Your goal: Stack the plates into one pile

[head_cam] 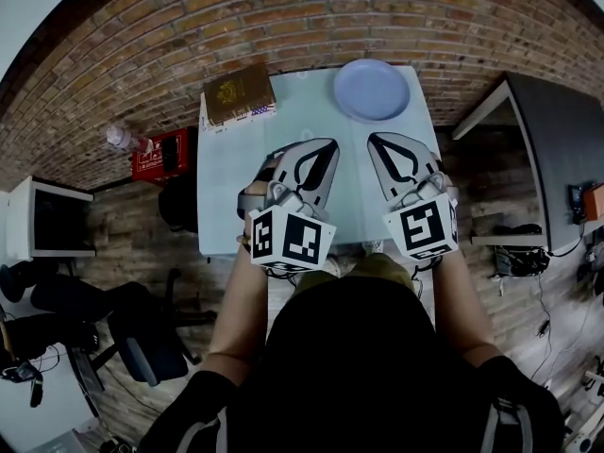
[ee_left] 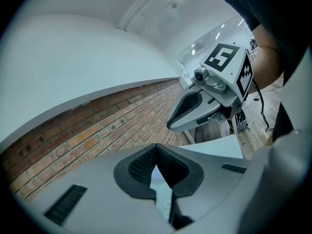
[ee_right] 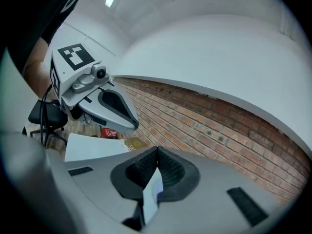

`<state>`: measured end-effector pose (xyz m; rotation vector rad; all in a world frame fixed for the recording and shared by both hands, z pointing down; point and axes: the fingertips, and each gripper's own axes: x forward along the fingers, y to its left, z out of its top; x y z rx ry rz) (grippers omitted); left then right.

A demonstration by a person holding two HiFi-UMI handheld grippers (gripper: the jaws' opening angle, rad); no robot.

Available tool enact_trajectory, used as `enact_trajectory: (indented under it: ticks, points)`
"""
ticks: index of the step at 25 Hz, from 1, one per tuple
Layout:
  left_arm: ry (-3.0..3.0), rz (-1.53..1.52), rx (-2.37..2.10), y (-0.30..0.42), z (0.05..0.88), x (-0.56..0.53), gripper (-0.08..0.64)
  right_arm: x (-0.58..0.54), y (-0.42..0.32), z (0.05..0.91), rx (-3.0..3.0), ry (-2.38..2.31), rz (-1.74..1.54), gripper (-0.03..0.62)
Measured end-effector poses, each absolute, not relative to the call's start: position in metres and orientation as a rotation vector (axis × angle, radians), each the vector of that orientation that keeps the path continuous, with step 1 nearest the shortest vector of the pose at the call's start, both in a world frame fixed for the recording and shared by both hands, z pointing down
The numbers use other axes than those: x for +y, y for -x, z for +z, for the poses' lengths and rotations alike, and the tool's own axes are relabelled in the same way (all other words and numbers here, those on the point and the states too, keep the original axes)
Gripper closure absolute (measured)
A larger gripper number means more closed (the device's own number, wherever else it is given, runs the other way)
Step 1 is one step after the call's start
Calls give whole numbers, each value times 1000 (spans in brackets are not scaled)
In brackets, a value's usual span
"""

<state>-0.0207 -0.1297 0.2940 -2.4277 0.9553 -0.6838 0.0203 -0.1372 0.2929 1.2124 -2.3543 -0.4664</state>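
No word, number or brand can be read anywhere. At the far left corner of the tabletop (head_cam: 236,187), the brown book (head_cam: 240,92) carries a gold emblem whose print is too small to make out, and the red box (head_cam: 156,156) just left of the tabletop shows only blurred dark marks. Over the near edge of the tabletop, the cubes on the left gripper (head_cam: 328,147) and the right gripper (head_cam: 376,142) bear black-and-white square markers, not letters.
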Motion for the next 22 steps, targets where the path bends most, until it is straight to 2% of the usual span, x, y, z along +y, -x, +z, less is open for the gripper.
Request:
enact_trajectory:
  ticks: [12,22]
  points:
    - [2426,-673,986,22,288,-137,540,-139,-13,302,-2367,-1190,-450,558]
    - [2415,-685,998,-10,284,-156,539,-159,-45,306,-2353,-1177,-460,558]
